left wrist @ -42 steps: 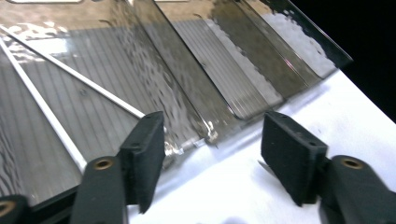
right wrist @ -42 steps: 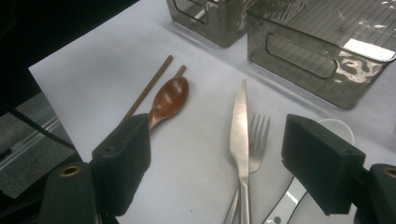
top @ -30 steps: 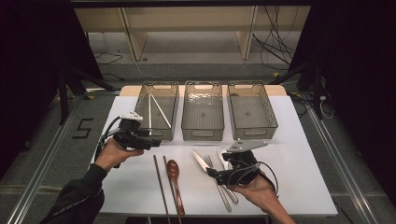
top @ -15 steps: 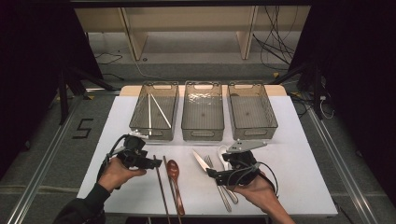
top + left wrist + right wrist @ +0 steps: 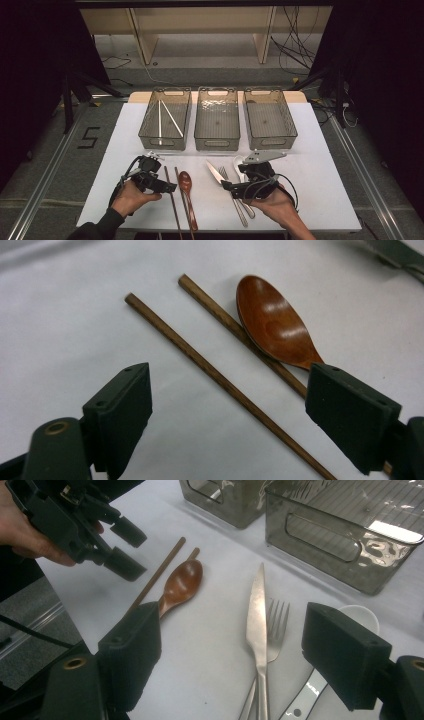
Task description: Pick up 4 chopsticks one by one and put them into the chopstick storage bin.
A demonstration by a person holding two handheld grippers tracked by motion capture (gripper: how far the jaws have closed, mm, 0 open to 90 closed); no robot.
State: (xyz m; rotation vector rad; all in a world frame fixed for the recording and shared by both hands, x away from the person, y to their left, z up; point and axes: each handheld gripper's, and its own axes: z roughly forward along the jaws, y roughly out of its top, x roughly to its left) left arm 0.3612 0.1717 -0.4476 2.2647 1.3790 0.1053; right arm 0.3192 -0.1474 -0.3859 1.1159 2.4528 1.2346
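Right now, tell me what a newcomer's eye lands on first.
Three clear plastic bins line the white table's far side, the left one holding two white chopsticks. Nearer, the open left gripper hovers over brown wooden chopsticks beside a reddish wooden spoon.

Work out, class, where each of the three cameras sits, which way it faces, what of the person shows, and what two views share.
High view: above the person's side, looking forward and down on the table and three bins; both forearms and hands show, with the left claw and the right claw.
Left gripper view: on the left claw, facing down at the chopsticks and wooden spoon; open jaws show.
Right gripper view: on the right claw, facing across knife and fork; a hand shows.
Shared: both gripper views show the spoon.
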